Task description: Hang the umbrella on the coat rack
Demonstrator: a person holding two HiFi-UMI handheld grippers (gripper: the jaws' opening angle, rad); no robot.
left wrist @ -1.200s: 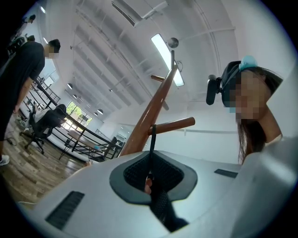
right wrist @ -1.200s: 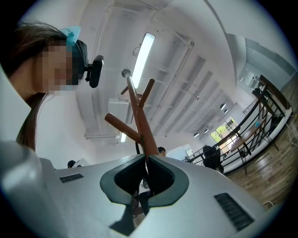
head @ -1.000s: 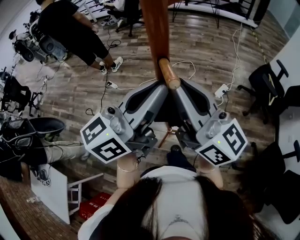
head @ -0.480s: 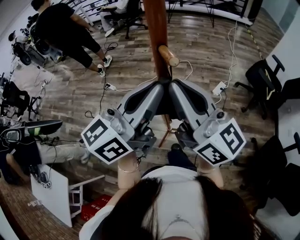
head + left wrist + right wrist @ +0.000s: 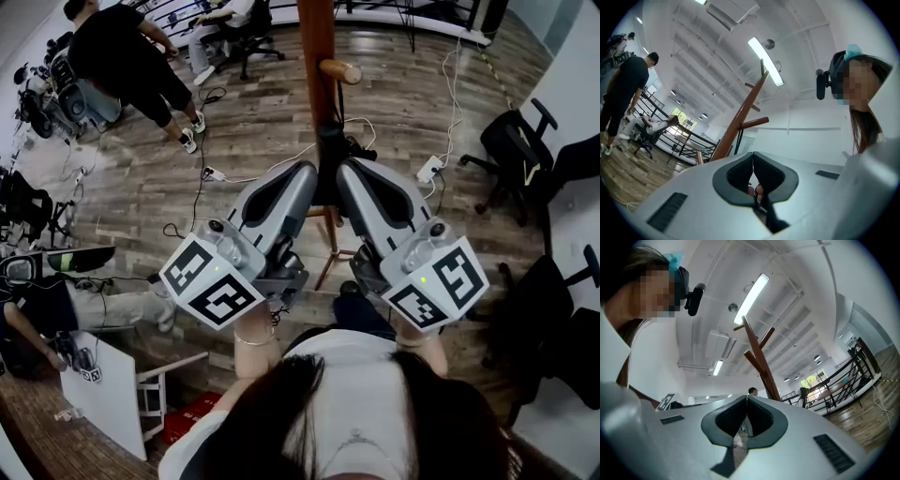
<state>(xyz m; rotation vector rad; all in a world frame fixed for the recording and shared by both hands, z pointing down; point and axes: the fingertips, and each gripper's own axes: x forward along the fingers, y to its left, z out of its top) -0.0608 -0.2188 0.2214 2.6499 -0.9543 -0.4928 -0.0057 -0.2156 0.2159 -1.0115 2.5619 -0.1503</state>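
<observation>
The wooden coat rack (image 5: pixel 317 37) stands straight ahead, with a short peg (image 5: pixel 339 70) sticking out to the right. It also rises over the jaws in the left gripper view (image 5: pixel 740 117) and the right gripper view (image 5: pixel 761 359). My left gripper (image 5: pixel 305 173) and right gripper (image 5: pixel 349 169) are raised side by side at the pole, tips almost touching each other. Both are shut, and nothing shows between the jaws (image 5: pixel 753 154) (image 5: pixel 746 397). A dark shape (image 5: pixel 328 150) lies along the pole between the tips, lower down; I cannot tell whether it is the umbrella.
Black office chairs (image 5: pixel 511 150) stand at the right. A person in black (image 5: pixel 131 66) stands at the far left, and another sits behind. Cables and a power strip (image 5: pixel 431 171) cross the wooden floor. A white panel (image 5: pixel 108 384) and a red box (image 5: pixel 187 412) sit at the lower left.
The peg has slid up and away from the gripper tips in the head view. Both grippers stay shut and side by side. The person in black has stepped farther off.
</observation>
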